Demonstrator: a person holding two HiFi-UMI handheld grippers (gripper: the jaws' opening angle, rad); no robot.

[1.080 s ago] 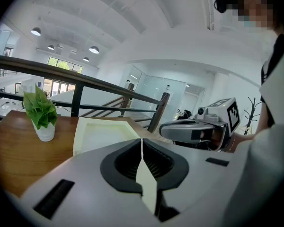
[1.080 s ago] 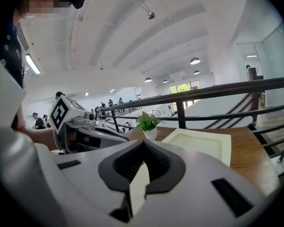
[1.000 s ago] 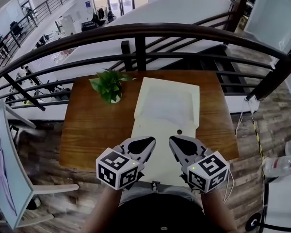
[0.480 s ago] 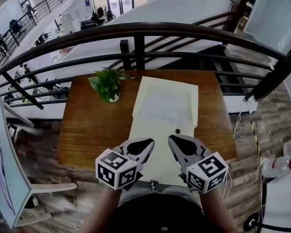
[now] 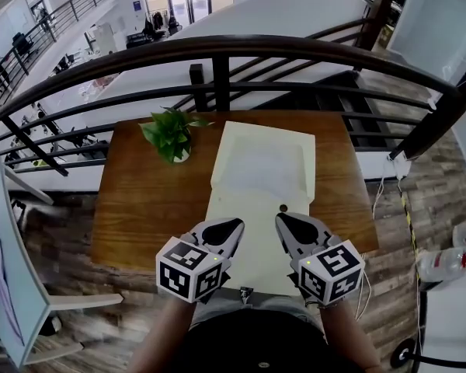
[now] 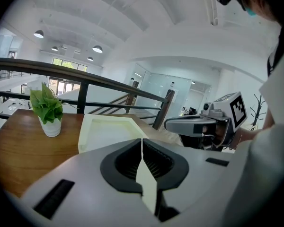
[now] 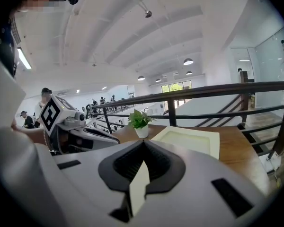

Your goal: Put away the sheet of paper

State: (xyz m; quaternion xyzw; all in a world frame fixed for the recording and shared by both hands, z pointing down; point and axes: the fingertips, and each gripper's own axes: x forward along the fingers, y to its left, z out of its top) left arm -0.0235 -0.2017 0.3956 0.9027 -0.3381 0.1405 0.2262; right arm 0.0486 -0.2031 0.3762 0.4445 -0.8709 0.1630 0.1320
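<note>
On the brown wooden table, head view: a pale cream flat folder lies lengthwise down the middle. Its near end is cut off behind the two grippers and the person's dark clothing. A small dark round button sits on it right of centre.

The far half of the folder carries a raised border around a whiter rectangle, taken to be the sheet of paper. Its edges are faint against the cream, and I cannot tell if it lies on top or tucked inside.

A small green leafy plant in a white pot stands just beside the folder's far left corner, apart from it. A dark metal railing runs behind the table.

Left gripper: above the folder's near left part, jaws together, black pads meeting at the tip in its own view.

Right gripper: above the near right part, just short of the button, jaws likewise closed.

In each gripper view a cream sliver shows in the slit behind the closed tips. It is too blurred to say whether this is folder seen through the gap or material pinched. Contact with the folder cannot be made out.
</note>
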